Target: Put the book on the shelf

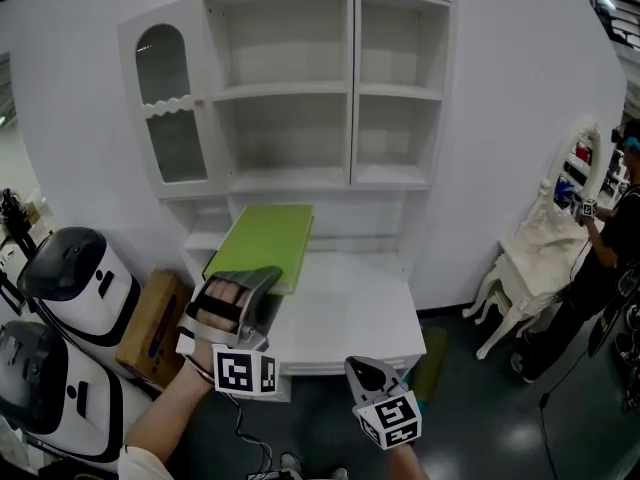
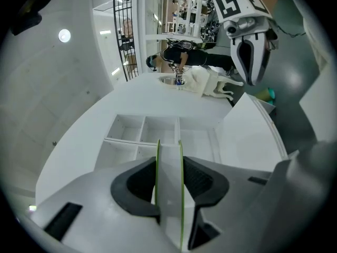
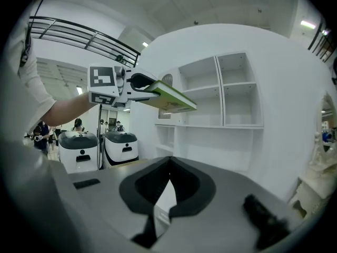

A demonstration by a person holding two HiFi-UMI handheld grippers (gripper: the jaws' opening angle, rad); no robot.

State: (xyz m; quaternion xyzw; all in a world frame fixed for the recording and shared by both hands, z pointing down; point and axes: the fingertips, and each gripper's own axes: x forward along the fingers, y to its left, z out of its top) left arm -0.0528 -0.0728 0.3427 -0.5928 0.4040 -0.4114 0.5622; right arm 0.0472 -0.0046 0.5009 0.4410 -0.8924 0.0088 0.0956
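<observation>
A green book (image 1: 262,240) with white pages hangs flat above the white desk (image 1: 350,313), in front of the white shelf unit (image 1: 330,88). My left gripper (image 1: 252,283) is shut on the book's near edge. In the left gripper view the book (image 2: 169,167) stands edge-on between the dark pads, with the shelf unit's compartments (image 2: 142,133) beyond. My right gripper (image 1: 368,373) sits lower, off the desk's front edge, its jaws shut with nothing in them. In the right gripper view its tips (image 3: 168,181) meet, and the held book (image 3: 171,96) shows above, in front of the shelf unit (image 3: 221,94).
Two white robot bodies (image 1: 70,268) and a cardboard box (image 1: 150,328) stand left of the desk. A white ornate chair (image 1: 530,258) and a person (image 1: 610,248) are at the right. The shelf unit's open compartments hold nothing.
</observation>
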